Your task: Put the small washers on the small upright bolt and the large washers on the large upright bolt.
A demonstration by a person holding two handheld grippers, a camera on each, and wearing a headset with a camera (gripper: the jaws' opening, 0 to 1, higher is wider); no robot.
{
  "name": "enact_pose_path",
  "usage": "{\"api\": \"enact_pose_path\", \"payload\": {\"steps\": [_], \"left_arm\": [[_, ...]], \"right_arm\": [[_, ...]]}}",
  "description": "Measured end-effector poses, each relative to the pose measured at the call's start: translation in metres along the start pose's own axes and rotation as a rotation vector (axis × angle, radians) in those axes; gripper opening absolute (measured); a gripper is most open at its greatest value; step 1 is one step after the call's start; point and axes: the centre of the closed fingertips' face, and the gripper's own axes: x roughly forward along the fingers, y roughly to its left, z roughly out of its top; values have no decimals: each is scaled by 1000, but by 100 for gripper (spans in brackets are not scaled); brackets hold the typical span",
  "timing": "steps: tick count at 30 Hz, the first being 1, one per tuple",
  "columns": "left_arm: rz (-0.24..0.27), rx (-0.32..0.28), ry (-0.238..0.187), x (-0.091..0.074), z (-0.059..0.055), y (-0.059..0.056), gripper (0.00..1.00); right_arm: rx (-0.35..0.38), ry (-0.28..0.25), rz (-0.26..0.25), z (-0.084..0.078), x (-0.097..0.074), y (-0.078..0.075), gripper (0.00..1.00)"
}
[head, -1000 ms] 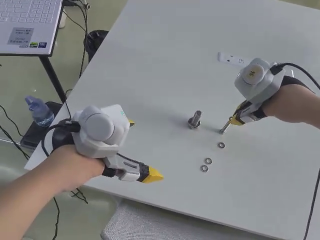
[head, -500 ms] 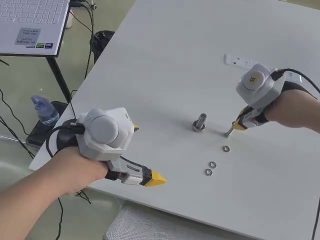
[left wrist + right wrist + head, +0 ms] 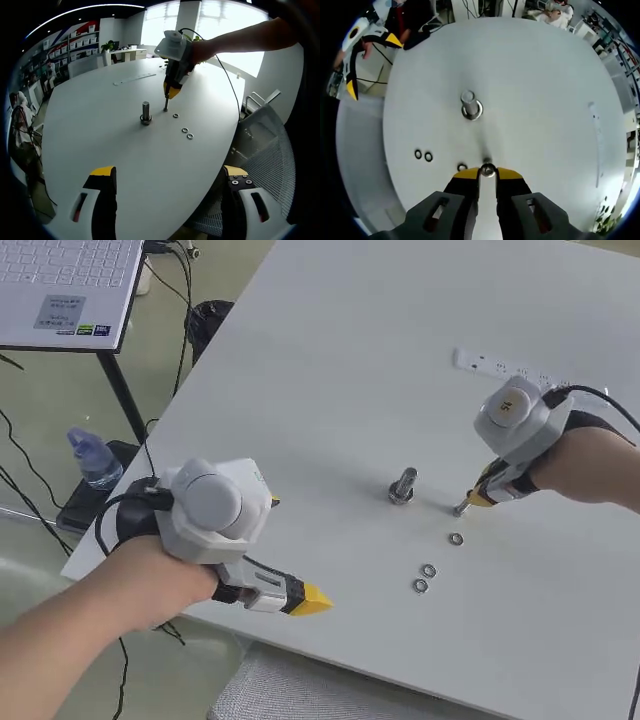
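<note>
Yellow-tipped left gripper (image 3: 312,601) hung open and empty, well short of the large bolt (image 3: 402,486), which looked done with large washers (image 3: 472,116) at its base; three small washers (image 3: 429,570) lay loose just beside the right gripper (image 3: 474,500), whose jaws were narrowed at the small bolt (image 3: 459,508), grip unclear.

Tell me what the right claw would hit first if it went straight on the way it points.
The small bolt. Its top sits right at the tips of the right claw, seemingly between them, though depth is unclear. Beyond it there is just the table.
</note>
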Motion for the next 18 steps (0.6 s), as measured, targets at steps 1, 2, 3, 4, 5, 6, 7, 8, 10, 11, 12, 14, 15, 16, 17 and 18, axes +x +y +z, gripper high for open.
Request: {"api": "enact_pose_path", "payload": {"steps": [1, 2, 3, 4, 5, 6, 7, 8, 10, 11, 12, 14, 15, 16, 17, 18], "left_arm": [[0, 1, 0, 0, 0, 0, 86], [0, 1, 0, -1, 0, 0, 86], [1, 0, 1, -1, -1, 0, 86], [1, 1, 1, -2, -1, 0, 86], [2, 0, 0, -3, -1, 1, 86], [3, -2, 0, -3, -1, 1, 86], [3, -2, 0, -3, -1, 1, 86], [4, -2, 1, -3, -1, 1, 86], [5, -4, 3, -3, -2, 2, 85], [5, -5, 2, -3, -3, 2, 85], [4, -7, 2, -3, -3, 2, 85], [3, -10, 5, -3, -4, 1, 85], [2, -8, 6, -3, -4, 1, 85], [0, -6, 9, -2, -5, 0, 84], [-1, -6, 10, -3, -5, 0, 84], [-1, -6, 11, -3, -6, 0, 84]], "right_arm": [[0, 1, 0, 0, 1, 0, 12], [0, 2, 0, 0, 3, 0, 12], [1, 2, 0, 0, 4, 0, 12], [2, 2, 0, 0, 5, 0, 12], [0, 2, 1, 0, 5, 0, 12], [-4, 3, 0, 1, 7, 0, 12], [-7, 4, -1, 1, 7, 1, 12], [-11, 7, -1, 0, 8, 1, 12], [-16, 10, -3, 1, 10, 0, 12], [-17, 10, -2, 1, 11, 0, 12], [-20, 12, -2, 1, 11, 0, 12], [-24, 15, -4, 0, 13, 0, 12], [-25, 17, -5, 0, 14, 0, 12], [-25, 18, -5, 0, 15, 0, 12], [-24, 19, -4, -1, 16, 0, 12], [-24, 20, -4, -1, 17, 1, 12]]}}
